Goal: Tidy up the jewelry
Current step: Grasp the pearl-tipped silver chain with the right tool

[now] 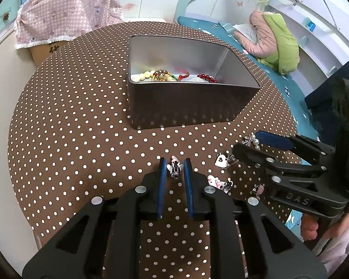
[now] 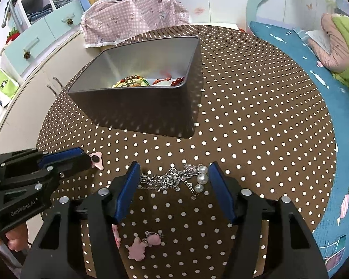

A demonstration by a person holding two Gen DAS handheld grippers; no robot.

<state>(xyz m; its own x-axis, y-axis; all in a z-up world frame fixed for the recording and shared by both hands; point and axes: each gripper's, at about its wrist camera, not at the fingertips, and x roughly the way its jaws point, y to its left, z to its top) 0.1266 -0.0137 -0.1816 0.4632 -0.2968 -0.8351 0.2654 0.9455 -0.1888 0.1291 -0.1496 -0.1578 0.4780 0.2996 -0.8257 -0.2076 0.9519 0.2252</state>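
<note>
On top of the round polka-dot tablecloth (image 1: 81, 116) sits the biggest item, a grey metal tin (image 1: 186, 107), open-topped, w/ bead bracelets (image 1: 156, 75) and red beads already inside. Rest of the jewelry lies loose on the cloth near the front edge, well apart from the tin.

Right gripper (image 2: 174, 183) is low over the cloth, jaws spread wide, straddling a silver chain necklace w/ three pearls (image 2: 174, 179); pads sit on either side of the heap, not touching it as far as the view shows. Left gripper (image 1: 175, 169) has jaws narrow, bracketing a small black-and-white striped clip (image 1: 174, 168). From its own cam a thin gap shows on each side, so it's not clamped yet.

Smaller bits: a white heart charm on a chain (image 1: 221, 161), pink charm pieces (image 1: 215, 181) just beside the left gripper, and pink earrings (image 2: 144, 244) under the right gripper.

Risks, as a guess: the chain is spread loose and tangled, so a pinch may catch only a few links and the pearl end could trail, snag the cloth, or slip off en route to the tin. The striped clip is tiny; an off-centre close could flick it sideways. Both grippers work close together, so a collision is possible.
</note>
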